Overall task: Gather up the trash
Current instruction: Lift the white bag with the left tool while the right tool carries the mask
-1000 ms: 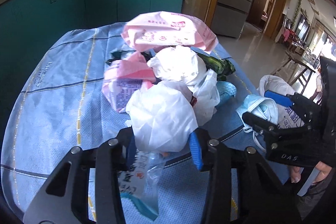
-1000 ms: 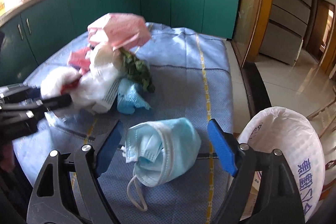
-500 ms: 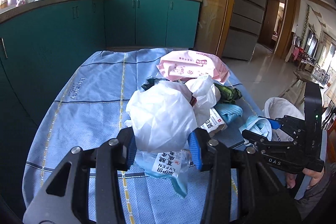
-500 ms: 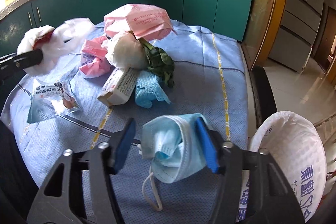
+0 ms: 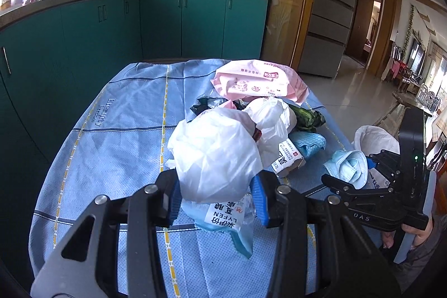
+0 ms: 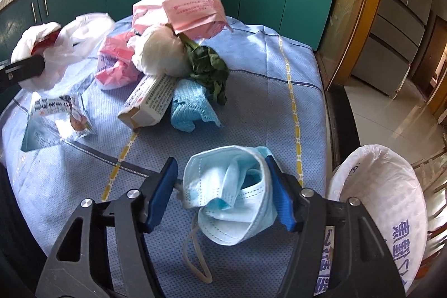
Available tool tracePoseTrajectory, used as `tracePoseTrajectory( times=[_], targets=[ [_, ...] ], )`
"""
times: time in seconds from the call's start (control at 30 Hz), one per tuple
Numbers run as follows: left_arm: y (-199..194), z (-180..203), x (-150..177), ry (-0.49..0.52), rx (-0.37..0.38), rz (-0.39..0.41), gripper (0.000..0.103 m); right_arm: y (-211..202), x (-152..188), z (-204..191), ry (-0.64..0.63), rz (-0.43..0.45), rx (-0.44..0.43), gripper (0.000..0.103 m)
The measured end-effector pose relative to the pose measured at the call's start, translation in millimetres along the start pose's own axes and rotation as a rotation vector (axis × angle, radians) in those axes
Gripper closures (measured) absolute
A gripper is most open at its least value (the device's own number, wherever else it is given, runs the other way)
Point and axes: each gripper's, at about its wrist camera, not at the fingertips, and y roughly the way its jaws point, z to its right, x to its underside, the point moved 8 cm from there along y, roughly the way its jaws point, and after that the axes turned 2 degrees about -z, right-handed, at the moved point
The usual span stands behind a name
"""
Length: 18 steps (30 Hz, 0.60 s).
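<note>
My left gripper [image 5: 216, 197] is shut on a crumpled white plastic bag [image 5: 215, 155], held above the blue tablecloth [image 5: 117, 136]. From the right wrist view that bag [image 6: 58, 46] hangs at the far left. A crumpled blue face mask [image 6: 232, 186] sits between the jaws of my right gripper [image 6: 222, 192], which are opening. The right pad touches the mask and a small gap shows at the left pad. An ear loop dangles below. The mask [image 5: 349, 166] also shows in the left wrist view, at the right gripper's [image 5: 346, 186] tips.
A white lined sack [image 6: 385, 200] stands open off the table's right edge. On the cloth lie a pink packet [image 6: 184, 10], a round white bag [image 6: 162, 52], leafy greens [image 6: 206, 66], a carton [image 6: 151, 99], a blue cloth [image 6: 190, 108] and a snack wrapper [image 6: 56, 113]. Teal cabinets [image 5: 97, 32] ring the table.
The left gripper rose and drew back with the white bag, leaving the snack wrapper on the cloth. The right jaws closed in around the mask, then eased apart slightly.
</note>
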Motion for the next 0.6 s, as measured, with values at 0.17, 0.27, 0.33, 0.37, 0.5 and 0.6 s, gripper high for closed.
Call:
tracePoseTrajectory(
  times=[0.17,0.27,0.33,0.37,0.5,0.6],
  targets=[
    [0,-2,2,-0.003,-0.003,-0.001,0.06,0,1,-1,-0.008,-0.001,0.006,0.039],
    [0,-3,3,-0.005,-0.008,-0.001,0.06,1,-1,1,-0.004,0.002,0.012,0.046],
    [-1,-3,3,-0.007,-0.009,0.0,0.06,0,-1,3,0.003,0.006,0.013,0.052],
    [-1,-3,3,-0.006,-0.01,0.0,0.06,-2,-2,4,0.008,0.008,0.013,0.057],
    [-1,-3,3,-0.006,-0.011,0.0,0.06,-4,-4,7,0.02,0.017,0.009,0.067],
    [-1,-3,3,-0.007,-0.011,0.0,0.06,-7,-7,10,0.032,0.03,0.006,0.07]
  ],
)
